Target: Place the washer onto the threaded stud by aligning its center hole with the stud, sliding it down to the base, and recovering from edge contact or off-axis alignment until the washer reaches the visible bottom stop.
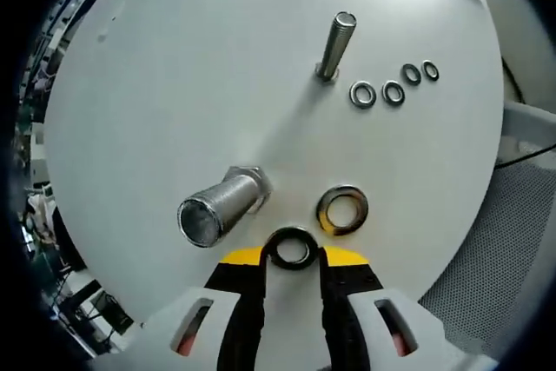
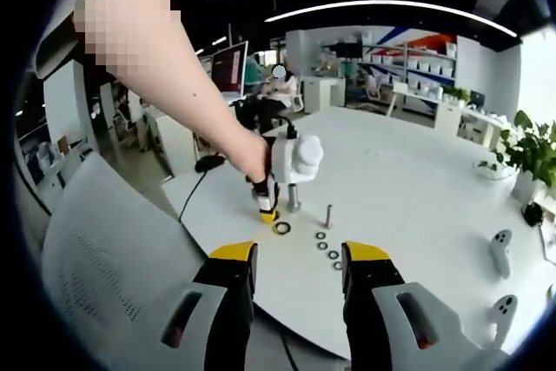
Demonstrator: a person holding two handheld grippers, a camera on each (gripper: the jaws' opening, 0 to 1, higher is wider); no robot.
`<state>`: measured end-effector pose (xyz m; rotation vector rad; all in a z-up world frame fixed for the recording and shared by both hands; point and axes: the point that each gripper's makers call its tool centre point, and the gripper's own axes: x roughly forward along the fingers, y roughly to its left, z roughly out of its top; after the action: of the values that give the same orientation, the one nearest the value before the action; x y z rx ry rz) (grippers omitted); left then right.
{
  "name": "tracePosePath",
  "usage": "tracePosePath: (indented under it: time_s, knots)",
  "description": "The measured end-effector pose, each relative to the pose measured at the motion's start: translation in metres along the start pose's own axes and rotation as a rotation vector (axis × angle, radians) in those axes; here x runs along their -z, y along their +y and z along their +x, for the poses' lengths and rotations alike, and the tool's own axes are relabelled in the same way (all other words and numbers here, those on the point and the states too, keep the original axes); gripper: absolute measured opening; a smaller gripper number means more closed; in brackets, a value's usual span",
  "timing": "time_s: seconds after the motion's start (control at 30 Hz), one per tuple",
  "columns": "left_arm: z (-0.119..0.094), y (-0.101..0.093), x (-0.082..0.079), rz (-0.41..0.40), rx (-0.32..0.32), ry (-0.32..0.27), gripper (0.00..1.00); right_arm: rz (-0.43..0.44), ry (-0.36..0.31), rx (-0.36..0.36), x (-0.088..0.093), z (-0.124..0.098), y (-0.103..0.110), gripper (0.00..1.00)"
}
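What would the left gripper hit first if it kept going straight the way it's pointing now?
The left gripper already holds a dark washer at its tips; straight on, that would probably meet the white table, near the gold-toned washer.

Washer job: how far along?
Done: nothing seated; both studs, the wide one and the thin one, are bare. In hand: left claw holds a dark washer beside the wide stud. Left: align, slide down. Right claw open, idle.

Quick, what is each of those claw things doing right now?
Left gripper: shut on a dark washer.
Right gripper: open, holding nothing.
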<state>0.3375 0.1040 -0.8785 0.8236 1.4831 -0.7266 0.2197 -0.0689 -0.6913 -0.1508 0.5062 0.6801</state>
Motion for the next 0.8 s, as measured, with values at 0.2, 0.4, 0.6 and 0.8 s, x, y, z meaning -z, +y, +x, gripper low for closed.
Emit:
tracePosePath:
  time_s: [0.2, 0.4, 0.6, 0.8]
  knots:
    - [-0.0013, -0.0001, 0.0024, -0.013, -0.008, -0.040, 0.22, -0.004, 0.010, -0.010, 0.0014, 0.0007, 0.0016, 0.41]
    - [-0.0011, 0.0000, 0.0010, -0.023, 0.000, -0.070, 0.22, -0.004, 0.009, -0.010, 0.0012, 0.0009, 0.0016, 0.41]
    - [-0.0019, -0.0012, 0.0014, -0.035, -0.014, -0.062, 0.21, -0.008, 0.015, -0.017, 0.0019, 0.0014, 0.0030, 0.40]
    - [-0.0035, 0.0002, 0.0025, -0.045, -0.006, -0.085, 0.21, -0.006, 0.014, -0.013, 0.0019, 0.0012, 0.0026, 0.40]
